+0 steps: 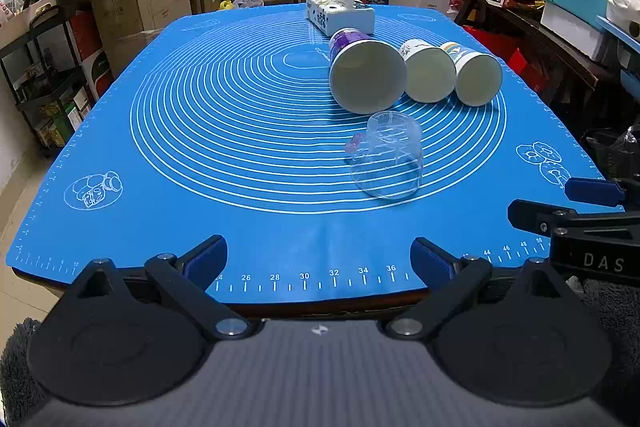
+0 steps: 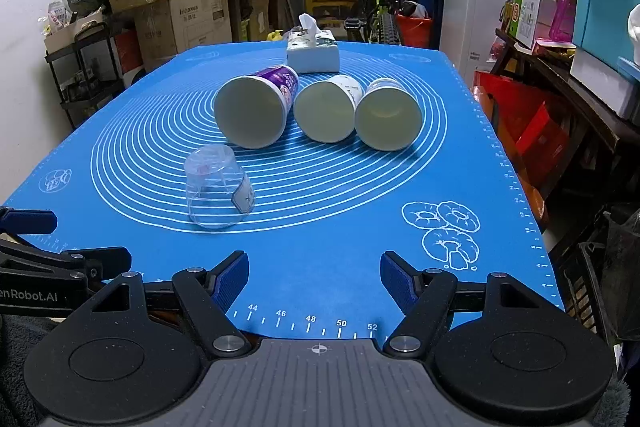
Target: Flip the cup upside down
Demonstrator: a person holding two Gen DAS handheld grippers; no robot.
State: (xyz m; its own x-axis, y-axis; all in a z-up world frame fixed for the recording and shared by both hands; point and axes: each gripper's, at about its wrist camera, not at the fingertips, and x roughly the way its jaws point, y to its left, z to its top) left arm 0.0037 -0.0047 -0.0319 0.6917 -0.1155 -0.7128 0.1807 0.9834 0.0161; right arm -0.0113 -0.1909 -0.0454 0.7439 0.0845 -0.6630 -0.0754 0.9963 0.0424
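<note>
While three paper cups (image 2: 320, 111) lie on their sides past the table's middle, mouths toward the near edge, the clear cup (image 2: 218, 193) sits nearer that edge, seemingly mouth-down already. It lies ahead-right of the left gripper (image 1: 319, 261) and ahead-left of the right gripper (image 2: 314, 277). Both jaws gape wide, empty.

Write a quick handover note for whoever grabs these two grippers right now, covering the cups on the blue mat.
Left gripper: open, empty, at the near mat edge.
Right gripper: open, empty, also at the near edge.
Clear cup: closest, already mouth down on the blue mat.
Purple paper cup, middle paper cup and right paper cup: lying on their sides in a row, mouths toward you, in front of the tissue box.
Left to do: flip the paper cups; none grasped yet.
</note>
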